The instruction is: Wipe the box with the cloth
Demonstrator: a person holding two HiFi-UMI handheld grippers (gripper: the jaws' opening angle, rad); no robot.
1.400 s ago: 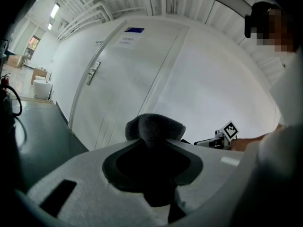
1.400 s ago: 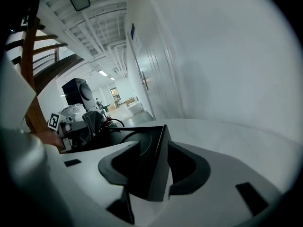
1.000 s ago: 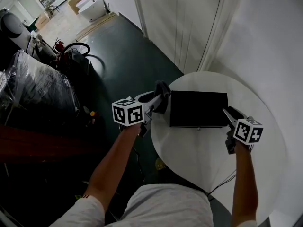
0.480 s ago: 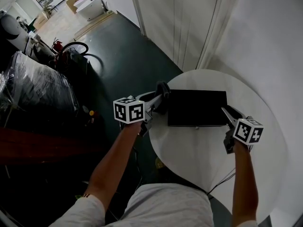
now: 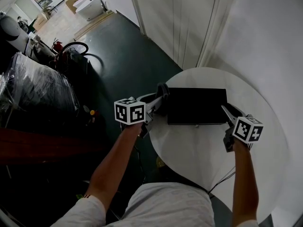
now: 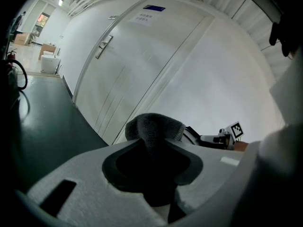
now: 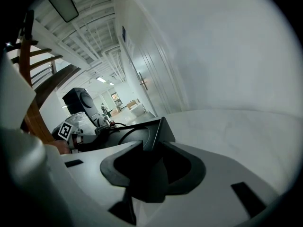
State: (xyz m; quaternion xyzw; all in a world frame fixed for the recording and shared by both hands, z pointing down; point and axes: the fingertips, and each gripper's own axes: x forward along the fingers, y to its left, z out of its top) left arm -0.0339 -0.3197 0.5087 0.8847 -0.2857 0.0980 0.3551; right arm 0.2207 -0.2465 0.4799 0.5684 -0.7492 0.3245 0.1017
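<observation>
Cloth (image 6: 154, 129), dark grey knit, bunched into a wad and pinched tight in the left tongs (image 5: 158, 101); no gap shows beside it. Wad sits at the left short edge of the box (image 5: 196, 105), touching or just off it, cannot tell which. Box is black and flat, lying toward the far left part of a round white surface (image 5: 203, 155). Right tongs (image 5: 227, 112) stand fairly wide, closed onto the near right corner of the box, the corner wedged between the pads. Judgement: the cloth is soft and light and will drag and fold under pressure, so a firm mid-wad grip suits. Box looks stiff and probably light, with a smooth top. It is likely to skate on the slick surface when rubbed, so bracing it at a corner or edge, not the top, seems right.
</observation>
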